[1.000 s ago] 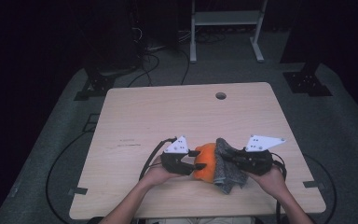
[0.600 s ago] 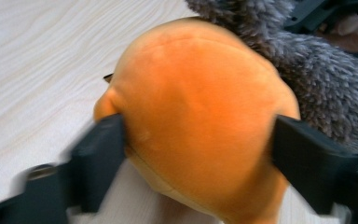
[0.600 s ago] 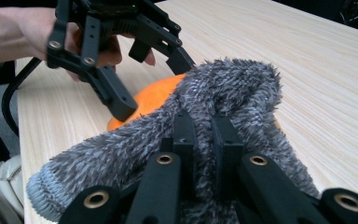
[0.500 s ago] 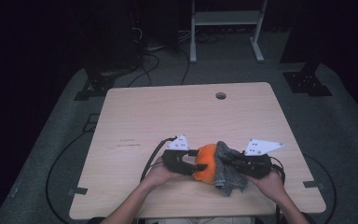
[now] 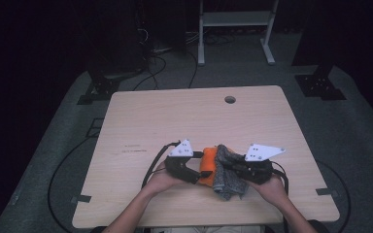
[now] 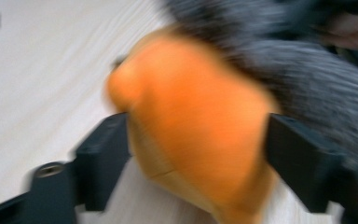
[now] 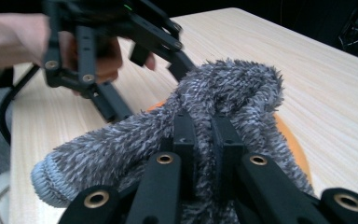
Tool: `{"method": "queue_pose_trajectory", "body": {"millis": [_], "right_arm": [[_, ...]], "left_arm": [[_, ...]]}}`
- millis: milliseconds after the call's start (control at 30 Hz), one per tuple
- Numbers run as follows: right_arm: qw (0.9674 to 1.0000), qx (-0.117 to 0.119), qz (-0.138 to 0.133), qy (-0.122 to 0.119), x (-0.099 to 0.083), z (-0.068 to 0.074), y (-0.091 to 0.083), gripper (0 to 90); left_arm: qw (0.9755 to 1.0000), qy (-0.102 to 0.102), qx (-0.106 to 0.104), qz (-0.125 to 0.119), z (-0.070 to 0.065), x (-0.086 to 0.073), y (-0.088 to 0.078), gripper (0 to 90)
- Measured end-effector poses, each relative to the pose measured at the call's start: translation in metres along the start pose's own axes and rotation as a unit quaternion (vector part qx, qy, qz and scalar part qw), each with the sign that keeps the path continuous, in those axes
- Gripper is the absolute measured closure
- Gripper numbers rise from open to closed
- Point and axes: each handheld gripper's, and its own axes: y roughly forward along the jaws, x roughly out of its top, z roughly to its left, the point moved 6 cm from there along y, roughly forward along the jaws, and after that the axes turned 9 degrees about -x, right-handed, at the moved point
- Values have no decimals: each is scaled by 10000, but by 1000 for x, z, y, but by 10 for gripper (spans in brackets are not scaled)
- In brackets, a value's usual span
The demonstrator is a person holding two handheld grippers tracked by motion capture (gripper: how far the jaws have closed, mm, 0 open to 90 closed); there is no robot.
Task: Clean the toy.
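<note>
Near the front edge of the table [image 5: 141, 121], a little right of its middle, both hands are working at one bundle. Left gripper [image 5: 190, 175] is holding an orange object [image 5: 207, 165], soft-looking and rounded; in the left gripper view its jaws are standing wide apart with the orange object [image 6: 196, 135] pressed between them, so it reads as clamped on that piece. Right gripper [image 5: 233, 168] is pinching a fuzzy grey sock [image 5: 226, 177]; in the right gripper view the two jaws are nearly together with a fold of the grey sock [image 7: 223, 107] caught between them. Sock is draping over and touching the orange object's right side, its closed toe end hanging toward the front edge. Judging progress: the sock is lying over the orange object rather than around it, so whether it is being drawn on or peeled off cannot be told; either way the work looks partway through, both pieces off to neither side and neither yet released. Farther back, the table is carrying a small round cable hole [image 5: 230, 99] near its far edge.
</note>
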Motion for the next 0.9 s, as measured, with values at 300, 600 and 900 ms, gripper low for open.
{"method": "queue_pose_trajectory", "body": {"millis": [300,600,900], "right_arm": [[9998,-102,164,-53,-11,-7,-15,820],[9999,-162,51,30,-5,-10,-28,820],[9996,-256,69,-23,0,-15,-20,821]], "left_arm": [[9985,537,77,18,-7,0,-1,458],[9988,400,18,-263,-12,10,4,377],[9966,811,147,-44,-15,6,1,476]]}}
